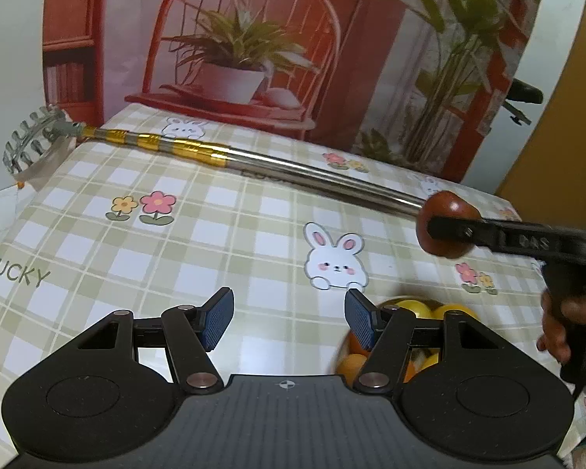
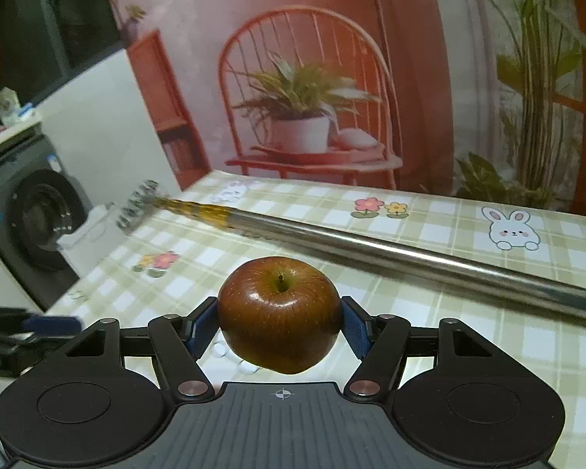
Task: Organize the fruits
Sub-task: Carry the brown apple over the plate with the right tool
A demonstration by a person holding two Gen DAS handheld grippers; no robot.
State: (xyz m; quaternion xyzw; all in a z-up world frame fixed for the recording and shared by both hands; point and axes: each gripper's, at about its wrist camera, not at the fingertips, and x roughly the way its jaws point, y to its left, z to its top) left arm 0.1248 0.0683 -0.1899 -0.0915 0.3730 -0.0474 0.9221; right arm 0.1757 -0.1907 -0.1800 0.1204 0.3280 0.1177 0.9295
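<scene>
A dark red apple [image 2: 279, 314] hangs above the checked tablecloth, stem up, with my right gripper [image 2: 279, 322] shut on it. In the left wrist view the same apple [image 1: 447, 205] shows at the right, held by the right gripper [image 1: 447, 226], with a person's hand [image 1: 558, 328] behind it. My left gripper [image 1: 289, 322] stands open over the cloth with nothing between its blue pads [image 1: 218, 320]. Just beyond its right finger lies a bowl of yellow and orange fruit [image 1: 418, 310], mostly hidden by the gripper.
A long metal pole [image 1: 293, 166] with gold bands and a toothed ring head [image 1: 27, 144] lies across the far side of the table [image 1: 97, 254]; the pole [image 2: 410, 254] runs behind the apple. A printed backdrop stands behind. A washing machine [image 2: 31, 230] sits at left.
</scene>
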